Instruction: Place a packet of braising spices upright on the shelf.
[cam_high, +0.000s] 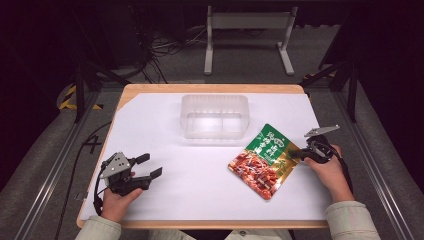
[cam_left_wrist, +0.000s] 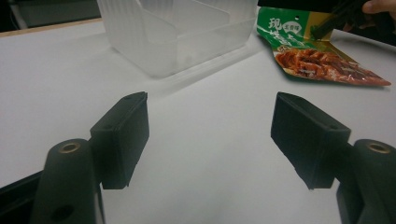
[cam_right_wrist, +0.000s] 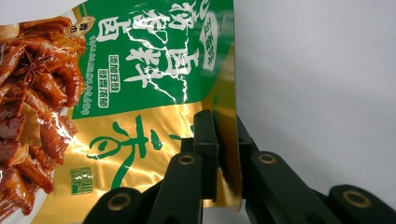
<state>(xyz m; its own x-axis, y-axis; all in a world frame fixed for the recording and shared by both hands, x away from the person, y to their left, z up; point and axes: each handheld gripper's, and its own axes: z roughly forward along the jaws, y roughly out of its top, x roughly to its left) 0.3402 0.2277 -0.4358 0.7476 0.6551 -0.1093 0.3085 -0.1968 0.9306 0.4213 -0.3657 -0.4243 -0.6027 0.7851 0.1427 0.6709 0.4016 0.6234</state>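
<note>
From the high view, the right gripper at the right of the frame had its jaws pinched on the gold edge of the sauce pouch, which lay right of centre, just below and right of the clear plastic bin. The left gripper rested at lower left, jaws spread on nothing. White sheeting covered the wooden table; beyond it were a dark floor, cables and a white stand.

In the left gripper view, its two jaws stood wide apart over bare white surface, the bin at upper centre and the pouch at upper right.

In the right gripper view, the jaws were pressed together on the pouch's glossy gold margin. To my eye the hold sat only on the thin edge; a quick lift could let the slick foil slide out, or the heavy filled end could swing and miss the bin.
</note>
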